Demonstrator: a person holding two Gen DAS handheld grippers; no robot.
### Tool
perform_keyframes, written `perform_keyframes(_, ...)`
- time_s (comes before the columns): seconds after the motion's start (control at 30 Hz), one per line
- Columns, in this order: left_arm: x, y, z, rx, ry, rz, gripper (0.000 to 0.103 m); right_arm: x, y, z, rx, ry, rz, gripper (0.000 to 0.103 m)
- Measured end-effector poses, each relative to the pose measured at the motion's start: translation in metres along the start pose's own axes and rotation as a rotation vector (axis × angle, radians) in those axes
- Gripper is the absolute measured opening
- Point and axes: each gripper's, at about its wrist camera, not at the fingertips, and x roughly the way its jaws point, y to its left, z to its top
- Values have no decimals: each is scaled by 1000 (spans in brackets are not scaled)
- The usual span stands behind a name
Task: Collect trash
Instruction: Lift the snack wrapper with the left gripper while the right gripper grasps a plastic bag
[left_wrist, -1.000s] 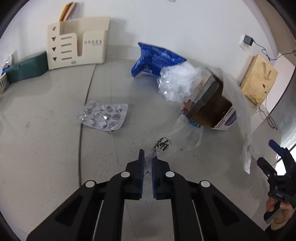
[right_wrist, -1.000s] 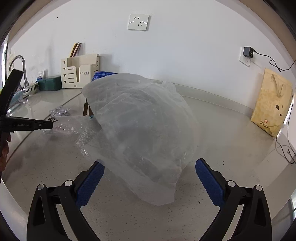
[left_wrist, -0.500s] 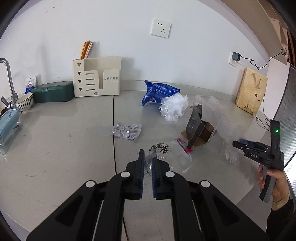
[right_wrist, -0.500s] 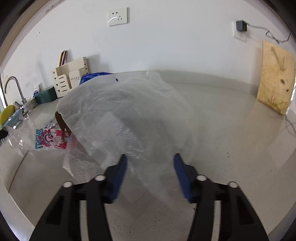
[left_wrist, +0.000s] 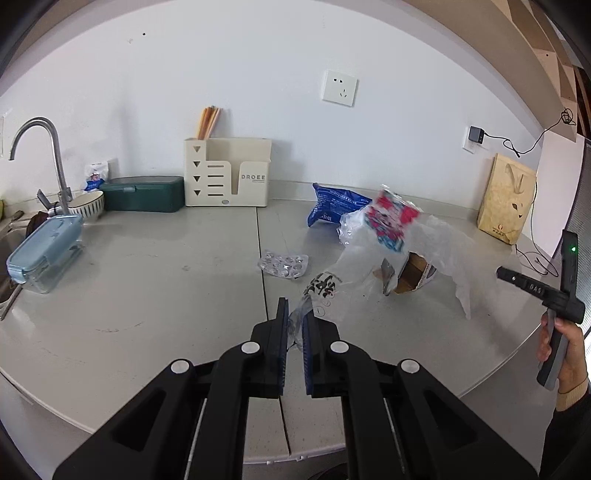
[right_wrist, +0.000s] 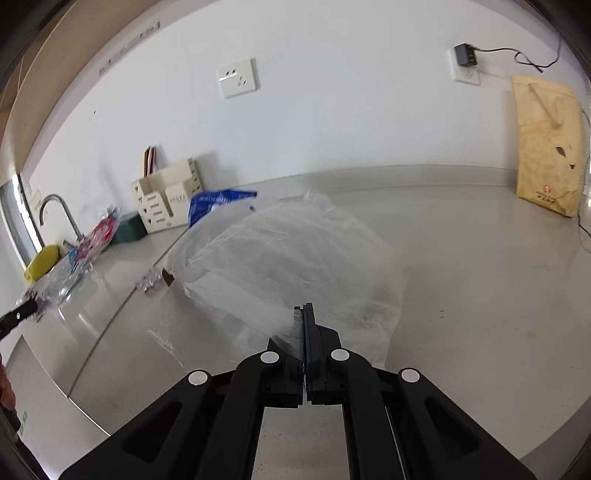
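My left gripper (left_wrist: 294, 317) is shut on a clear plastic wrapper (left_wrist: 351, 269) with black print and a pink and red printed end, lifted off the counter. My right gripper (right_wrist: 303, 315) is shut on the edge of a large translucent trash bag (right_wrist: 295, 258) that drapes over a small cardboard box (left_wrist: 413, 273). The right gripper also shows at the right of the left wrist view (left_wrist: 535, 288). A silver blister pack (left_wrist: 283, 263), a blue pouch (left_wrist: 332, 206) and crumpled clear plastic (left_wrist: 349, 229) lie on the grey counter (left_wrist: 147, 280).
A cream organiser (left_wrist: 229, 173), green box (left_wrist: 144, 194), bowl (left_wrist: 86, 205), blue-lidded container (left_wrist: 44, 251) and faucet (left_wrist: 40, 155) stand at the back left. A tan paper bag (left_wrist: 506, 199) leans on the wall at the right, by a charger cable. The counter's front edge is near.
My right gripper has closed on the trash bag's edge. My left gripper has drawn back and up with the wrapper, whose pink end now hangs in the air.
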Motion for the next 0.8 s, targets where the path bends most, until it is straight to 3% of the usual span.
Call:
perform_keyframes(0.2,-36,-1,-16,-3,-34,-11,8,-46,-9,2,41,-69,-4,5)
perform_keyframes(0.43,-67,-8,-43,4,-12,2,8,-96,-10,-7,51,-114,-7,5)
perform_keyframes(0.8,-112,-26,-115,-10,67,23,8,-164,14,-69,-8,-112,56,5)
